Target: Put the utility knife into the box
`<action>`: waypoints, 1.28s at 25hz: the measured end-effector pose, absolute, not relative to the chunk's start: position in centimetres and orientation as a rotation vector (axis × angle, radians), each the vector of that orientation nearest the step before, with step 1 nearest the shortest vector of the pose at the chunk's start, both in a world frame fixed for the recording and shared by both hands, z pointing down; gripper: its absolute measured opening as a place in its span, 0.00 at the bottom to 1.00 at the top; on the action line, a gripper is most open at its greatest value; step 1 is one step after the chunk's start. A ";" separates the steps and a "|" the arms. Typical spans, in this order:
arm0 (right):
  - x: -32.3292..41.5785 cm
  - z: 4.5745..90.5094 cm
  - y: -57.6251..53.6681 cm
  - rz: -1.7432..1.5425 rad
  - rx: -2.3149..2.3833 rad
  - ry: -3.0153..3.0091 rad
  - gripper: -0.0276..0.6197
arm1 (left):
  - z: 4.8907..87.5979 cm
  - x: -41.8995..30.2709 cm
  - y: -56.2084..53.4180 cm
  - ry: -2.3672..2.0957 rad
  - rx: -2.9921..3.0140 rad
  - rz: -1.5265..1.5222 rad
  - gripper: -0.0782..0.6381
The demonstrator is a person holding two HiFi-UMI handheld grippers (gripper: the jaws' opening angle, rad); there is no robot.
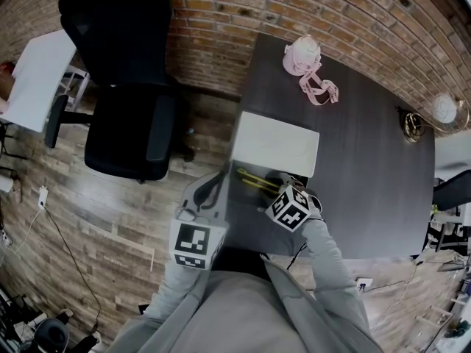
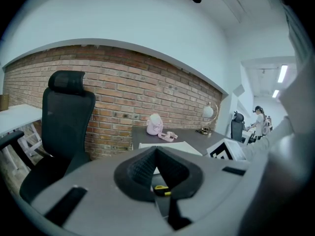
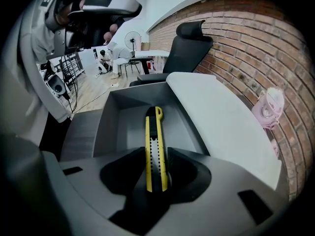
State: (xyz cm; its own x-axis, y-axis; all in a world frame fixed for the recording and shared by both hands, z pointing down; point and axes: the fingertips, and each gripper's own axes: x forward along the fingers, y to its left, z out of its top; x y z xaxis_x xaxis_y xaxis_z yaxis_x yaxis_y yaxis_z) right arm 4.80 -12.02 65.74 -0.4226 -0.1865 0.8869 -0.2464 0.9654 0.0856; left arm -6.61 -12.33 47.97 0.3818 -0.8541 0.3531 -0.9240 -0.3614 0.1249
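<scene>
The yellow and black utility knife (image 3: 156, 146) is gripped by my right gripper (image 3: 156, 173), which is shut on its rear part. The knife's front end reaches over the inside of the open grey box (image 3: 123, 127). The box's white lid (image 3: 216, 112) stands open at its far side. In the head view the knife (image 1: 256, 179) lies low over the box (image 1: 243, 208), held by the right gripper (image 1: 276, 188). My left gripper (image 1: 212, 188) hovers by the box's left wall, its jaws together and empty. In the left gripper view a small piece of the knife (image 2: 160, 188) shows below the left gripper (image 2: 156, 151).
The box sits at the near left of a dark table (image 1: 368, 182). A pink bottle (image 1: 302, 54) with a pink strap (image 1: 321, 91) lies at the far edge. A gold lamp (image 1: 414, 126) stands at the right. A black office chair (image 1: 125, 87) is left of the table.
</scene>
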 end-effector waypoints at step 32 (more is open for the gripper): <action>7.3 47.4 -14.9 0.027 0.881 -2.419 0.26 | 41.6 -5.0 -13.4 -1.601 2.486 0.250 0.14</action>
